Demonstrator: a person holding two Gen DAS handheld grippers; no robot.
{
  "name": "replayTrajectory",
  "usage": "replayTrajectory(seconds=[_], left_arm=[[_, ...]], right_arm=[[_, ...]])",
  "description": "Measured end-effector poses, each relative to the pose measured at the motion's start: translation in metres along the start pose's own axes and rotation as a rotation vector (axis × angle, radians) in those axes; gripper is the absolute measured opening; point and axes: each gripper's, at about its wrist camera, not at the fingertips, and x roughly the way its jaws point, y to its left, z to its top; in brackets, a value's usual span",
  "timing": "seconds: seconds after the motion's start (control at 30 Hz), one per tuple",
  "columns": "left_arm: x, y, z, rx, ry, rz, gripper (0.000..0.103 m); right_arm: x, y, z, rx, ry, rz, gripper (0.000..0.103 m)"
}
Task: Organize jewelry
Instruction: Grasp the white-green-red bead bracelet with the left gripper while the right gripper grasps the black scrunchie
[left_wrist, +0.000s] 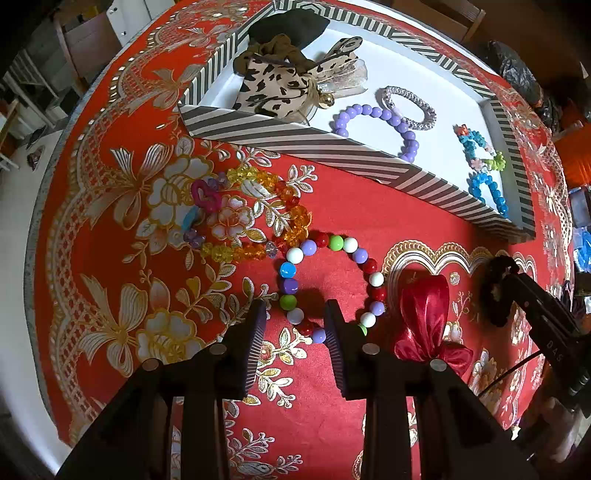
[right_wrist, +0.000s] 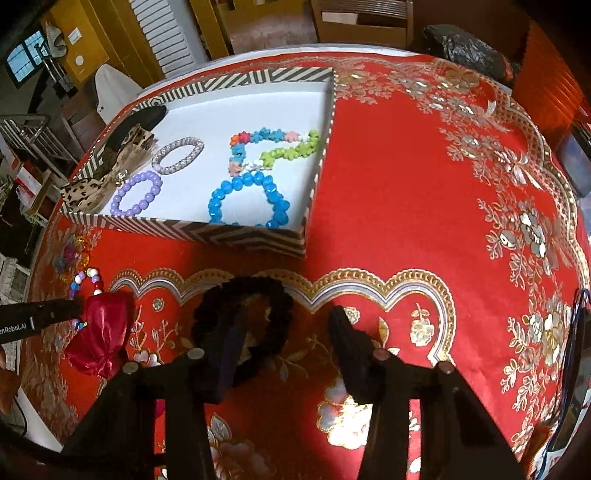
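1. Landmark: a striped box (right_wrist: 207, 236) with a white floor and black-and-white striped walls stands on a red tablecloth (right_wrist: 406, 184) with gold and silver floral print.

2. Inside the box: a lilac bead bracelet (right_wrist: 137, 197), a clear crystal bracelet (right_wrist: 178, 155), a blue bead bracelet (right_wrist: 245, 199), a flower-bead strand (right_wrist: 273, 147) in blue, green, pink and orange, and at the far-left end a leopard-print bow (left_wrist: 280, 86) with dark fabric behind it.

3. Outside the box, near its front wall: a multicolour bead bracelet (left_wrist: 328, 284) of round glossy beads in white, red, lilac, green and blue lies flat as an open ring. Touching its upper-left edge is an amber faceted bracelet (left_wrist: 266, 218) with a pink heart charm.

4. A red satin bow (left_wrist: 424, 317) lies just beside the multicolour bracelet, on the side away from the amber one.

5. A black scrunchie (right_wrist: 251, 325), fuzzy and ring-shaped, lies on the cloth in front of the box.

6. Left gripper (left_wrist: 295, 325): jaws parted moderately, straddling the near-left arc of the multicolour bracelet; beads sit between the pads. Not closed on it.

7. Right gripper (right_wrist: 288, 328): jaws wide apart. The left finger stands in or over the scrunchie's ring; contact cannot be told. Nothing gripped.
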Motion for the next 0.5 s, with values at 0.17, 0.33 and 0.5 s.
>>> replayTrajectory(seconds=[0.17, 0.33, 0.5], left_arm=[[0.001, -0.003, 0.0, 0.02, -0.005, 0.028, 0.013], [0.0, -0.007, -0.003, 0.03, -0.011, 0.048, 0.013], [-0.003, -0.01, -0.008, 0.05, -0.045, 0.053, 0.0]], right_arm=[[-0.001, -0.005, 0.001, 0.008, -0.005, -0.008, 0.023], [-0.002, -0.01, 0.0, 0.023, 0.0, 0.012, 0.011], [-0.013, -0.014, -0.002, 0.021, -0.016, 0.03, 0.009]])
